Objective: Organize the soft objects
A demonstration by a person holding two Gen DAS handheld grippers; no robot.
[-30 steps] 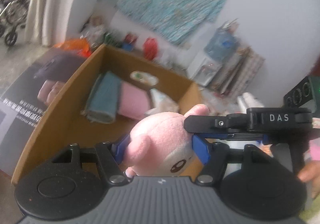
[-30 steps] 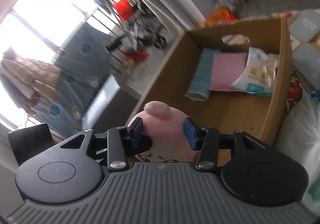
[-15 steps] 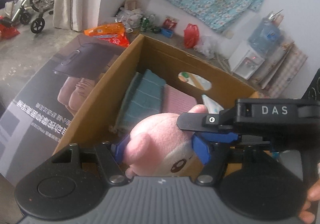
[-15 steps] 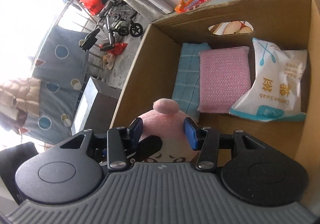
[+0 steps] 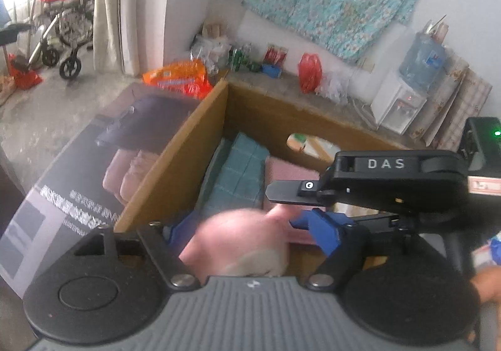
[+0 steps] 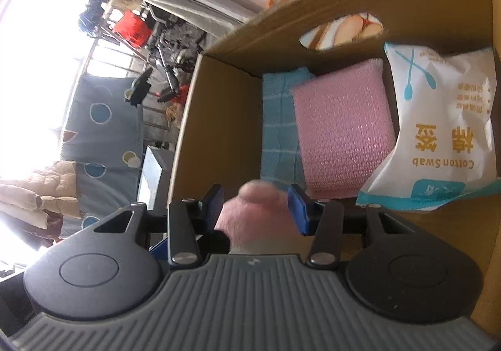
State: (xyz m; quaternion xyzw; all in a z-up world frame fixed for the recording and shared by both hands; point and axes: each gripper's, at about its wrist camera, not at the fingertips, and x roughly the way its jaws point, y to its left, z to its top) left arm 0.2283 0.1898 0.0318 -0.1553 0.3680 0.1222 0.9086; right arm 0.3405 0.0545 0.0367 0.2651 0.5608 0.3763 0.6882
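Both grippers have advanced over the open brown cardboard box (image 6: 225, 119). Left gripper (image 5: 250, 229): jaws opening, one pink plush toy (image 5: 238, 244) between them. Right gripper (image 6: 255, 205): pinching that toy. Box holds one teal checked cloth (image 6: 278, 125), one pink knitted cloth (image 6: 341, 125), one white cotton-swab packet (image 6: 438, 132).

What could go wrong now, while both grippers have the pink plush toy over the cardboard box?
1. The left gripper is opening while the pink plush toy is between its jaws; with only the right gripper at the toy, it may slip or twist.
2. The toy sits close to the box's near left wall, so it might catch on the rim or fall outside the cardboard box.
3. It may land on the teal towel or pink cloth and disturb them.
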